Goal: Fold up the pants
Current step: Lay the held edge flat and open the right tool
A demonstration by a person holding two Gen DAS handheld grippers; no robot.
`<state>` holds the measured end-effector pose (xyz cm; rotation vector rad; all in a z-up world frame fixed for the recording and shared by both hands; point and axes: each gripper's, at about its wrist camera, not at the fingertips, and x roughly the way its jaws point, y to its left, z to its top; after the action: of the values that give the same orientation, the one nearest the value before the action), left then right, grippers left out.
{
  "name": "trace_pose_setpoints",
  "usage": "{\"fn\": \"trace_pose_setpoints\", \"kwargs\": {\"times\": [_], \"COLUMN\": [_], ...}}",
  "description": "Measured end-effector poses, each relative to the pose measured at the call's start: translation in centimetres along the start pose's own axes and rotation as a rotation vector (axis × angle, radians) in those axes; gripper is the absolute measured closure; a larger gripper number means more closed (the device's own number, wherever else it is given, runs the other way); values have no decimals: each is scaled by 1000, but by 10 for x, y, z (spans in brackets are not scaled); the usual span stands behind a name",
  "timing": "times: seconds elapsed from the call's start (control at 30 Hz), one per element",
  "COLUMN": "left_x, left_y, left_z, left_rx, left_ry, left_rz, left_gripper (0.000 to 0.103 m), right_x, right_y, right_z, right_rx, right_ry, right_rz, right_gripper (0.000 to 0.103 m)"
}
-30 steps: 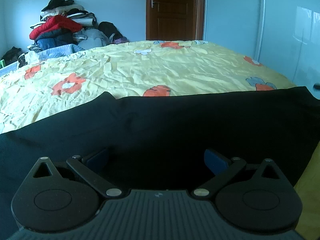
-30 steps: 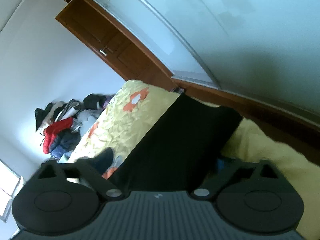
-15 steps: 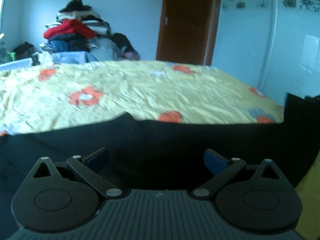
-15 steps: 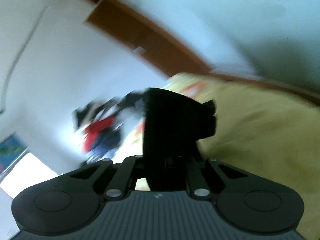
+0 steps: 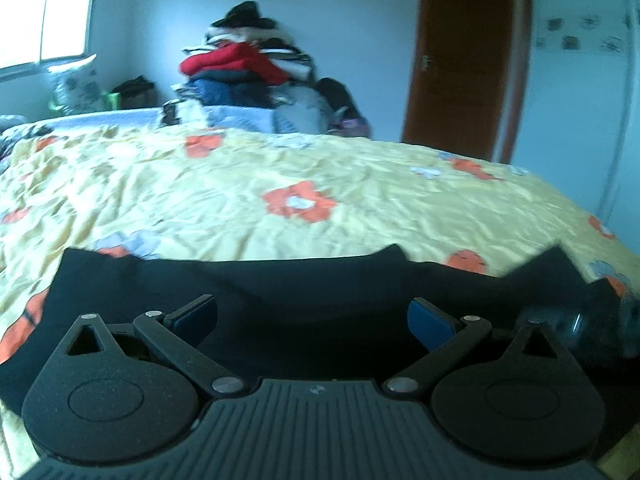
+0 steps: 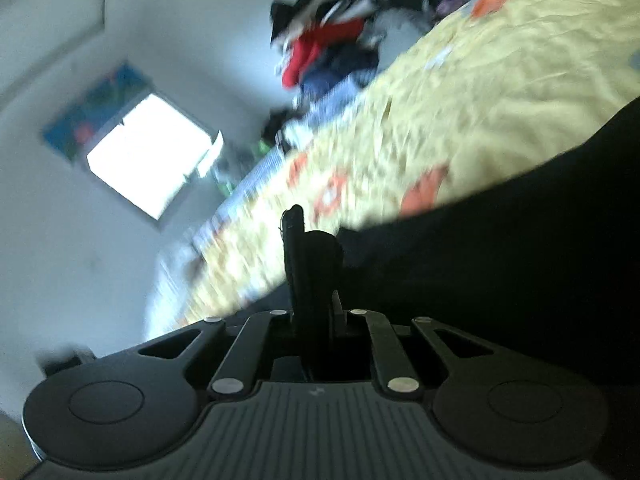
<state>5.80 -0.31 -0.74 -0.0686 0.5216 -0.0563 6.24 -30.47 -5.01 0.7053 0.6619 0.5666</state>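
Note:
Black pants (image 5: 304,292) lie across the near edge of a yellow flowered bedspread (image 5: 280,184). My left gripper (image 5: 312,316) is open, its blue-padded fingers (image 5: 430,320) spread just above the dark cloth, holding nothing. My right gripper (image 6: 316,280) is shut on a fold of the pants (image 6: 500,272), which sticks up between the closed jaws and trails off to the right. The right wrist view is tilted and blurred. The right gripper's body shows dimly at the left wrist view's right edge (image 5: 572,332).
A tall pile of clothes (image 5: 248,68) sits at the far end of the bed. A brown door (image 5: 468,60) stands at the back right, a bright window (image 5: 44,12) at the left. The bedspread (image 6: 500,92) is wrinkled.
My right gripper closed on the pants and swung left with the cloth, folding it over. My left gripper turned left and stayed open. The pants now look shorter across.

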Motion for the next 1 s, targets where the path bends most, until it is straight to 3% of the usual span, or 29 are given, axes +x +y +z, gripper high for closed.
{"fn": "trace_pose_setpoints", "kwargs": {"times": [0.2, 0.23, 0.33, 0.4, 0.5, 0.6, 0.67, 0.9, 1.0], "left_x": [4, 4, 4, 4, 5, 10, 12, 22, 43], "left_y": [18, 19, 19, 17, 7, -9, -25, -90, -106], "left_z": [4, 5, 12, 17, 25, 30, 30, 16, 5], "left_rx": [-81, -90, -109, -104, -85, -48, -1, 229, 295], "left_ry": [24, 25, 18, 6, 9, 41, 59, 105, 159], "left_rz": [26, 25, 19, 11, -14, -83, -132, -276, -250], "left_gripper": [1, 1, 1, 1, 1, 1, 1, 0, 1], "right_x": [19, 14, 1, -19, -39, -64, -77, -62, -49], "right_y": [38, 45, 60, 66, 62, 38, 18, -15, -29], "right_z": [-23, -30, -40, -45, -31, -9, 4, 22, 28], "right_rx": [-342, -380, -504, -565, -564, -516, -454, -466, -474], "right_ry": [137, 156, 235, 227, 150, 40, 14, 87, 84], "right_rz": [-180, -195, -135, -95, -131, -312, -390, -446, -441], "right_gripper": [90, 85, 53, 48, 48, 48, 46, 48, 48]}}
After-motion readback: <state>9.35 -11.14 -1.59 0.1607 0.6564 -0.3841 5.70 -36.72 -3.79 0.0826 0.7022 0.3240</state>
